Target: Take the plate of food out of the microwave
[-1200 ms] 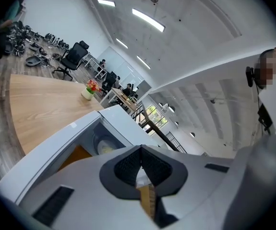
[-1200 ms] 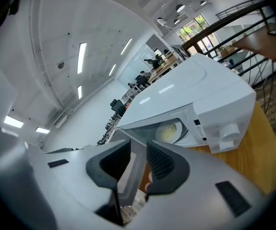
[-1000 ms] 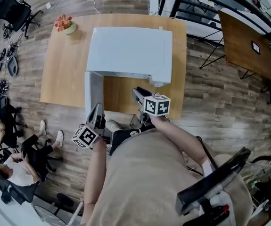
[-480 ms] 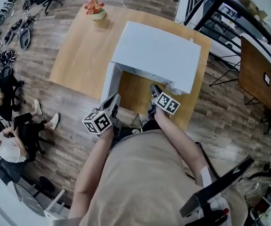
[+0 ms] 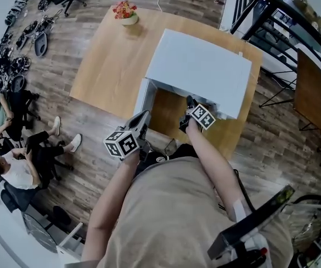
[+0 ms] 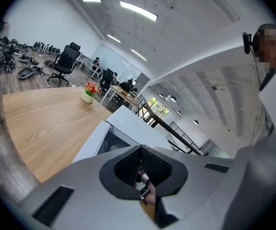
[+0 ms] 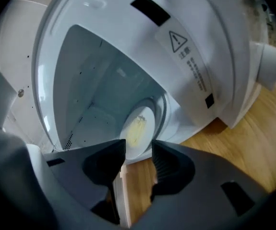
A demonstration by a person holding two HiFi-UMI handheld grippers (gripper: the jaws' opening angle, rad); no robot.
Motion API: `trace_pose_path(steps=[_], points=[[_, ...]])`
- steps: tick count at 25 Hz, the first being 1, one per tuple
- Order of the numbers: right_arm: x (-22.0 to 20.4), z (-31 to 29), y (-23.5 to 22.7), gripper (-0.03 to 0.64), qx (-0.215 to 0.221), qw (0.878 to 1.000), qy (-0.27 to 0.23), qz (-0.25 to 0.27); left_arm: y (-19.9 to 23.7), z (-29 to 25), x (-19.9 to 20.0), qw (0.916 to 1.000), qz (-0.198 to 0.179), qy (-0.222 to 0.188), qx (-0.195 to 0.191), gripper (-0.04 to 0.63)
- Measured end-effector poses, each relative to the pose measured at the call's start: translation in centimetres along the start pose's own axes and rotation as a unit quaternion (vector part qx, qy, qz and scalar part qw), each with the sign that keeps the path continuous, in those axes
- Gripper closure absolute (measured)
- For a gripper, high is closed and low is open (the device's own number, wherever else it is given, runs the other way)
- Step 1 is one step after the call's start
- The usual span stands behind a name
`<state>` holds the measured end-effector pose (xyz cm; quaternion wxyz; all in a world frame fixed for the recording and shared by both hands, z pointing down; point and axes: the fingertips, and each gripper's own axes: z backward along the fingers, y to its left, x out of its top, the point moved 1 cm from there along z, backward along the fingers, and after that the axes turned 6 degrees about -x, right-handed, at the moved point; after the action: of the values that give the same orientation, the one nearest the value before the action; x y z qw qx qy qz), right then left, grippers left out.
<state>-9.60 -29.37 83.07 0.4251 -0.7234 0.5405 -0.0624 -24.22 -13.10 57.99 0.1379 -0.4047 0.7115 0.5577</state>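
Observation:
The white microwave (image 5: pixel 199 71) stands on the wooden table (image 5: pixel 110 60) with its door (image 5: pixel 143 96) swung open to the left. In the right gripper view a white plate (image 7: pixel 138 131) with yellow food lies on the turntable inside the cavity. My right gripper (image 7: pixel 138 150) is just in front of the opening, level with the plate; its jaws are opening with nothing between the pads. In the head view the right gripper (image 5: pixel 189 116) sits at the microwave's front. My left gripper (image 5: pixel 138 128) is shut and empty, held near the door's edge, and it looks over the microwave (image 6: pixel 128 126).
A small pot of flowers (image 5: pixel 125 13) stands at the table's far corner. People sit on the floor at the left (image 5: pixel 15 166) among office chairs. A dark table (image 5: pixel 316 88) and a black railing stand to the right. The microwave's knob (image 7: pixel 270 66) juts out at the right.
My right gripper has moved forward from the table's front edge up to the microwave's opening. The left gripper has come up beside the open door. The head view has swung.

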Motion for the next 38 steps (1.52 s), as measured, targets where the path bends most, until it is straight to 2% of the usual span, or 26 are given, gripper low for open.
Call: trace_pose_path(steps=[7, 23, 25, 27, 33, 38], points=[[-0.9, -2.3, -1.2, 0.465, -0.038, 0.999, -0.003, -0.006, 0.4, 0.1, -0.1, 0.9999, 0.004, 0.01, -0.001, 0.591], [-1.2, -3.9, -1.2, 0.477, -0.089, 0.996, -0.003, 0.014, 1.9, 2.7, 0.0, 0.9996, 0.02, -0.007, 0.02, 0.591], [-1.2, -3.9, -1.2, 0.486, -0.077, 0.997, 0.0, -0.005, 2.0, 2.9, -0.1, 0.9995, 0.021, -0.007, 0.021, 0.591], [-1.1, -3.9, -1.2, 0.548, -0.058, 0.998, 0.003, -0.029, 1.9, 3.0, -0.3, 0.9995, 0.021, -0.006, 0.021, 0.591], [-1.4, -3.3, -1.6, 0.574, -0.01, 0.995, 0.011, -0.101, 1.8, 2.9, -0.6, 0.9996, 0.018, -0.002, 0.02, 0.591], [-1.1, -1.9, -0.8, 0.595, 0.055, 0.987, 0.011, -0.149, 1.6, 2.9, -1.0, 0.9996, 0.017, 0.001, 0.021, 0.591]])
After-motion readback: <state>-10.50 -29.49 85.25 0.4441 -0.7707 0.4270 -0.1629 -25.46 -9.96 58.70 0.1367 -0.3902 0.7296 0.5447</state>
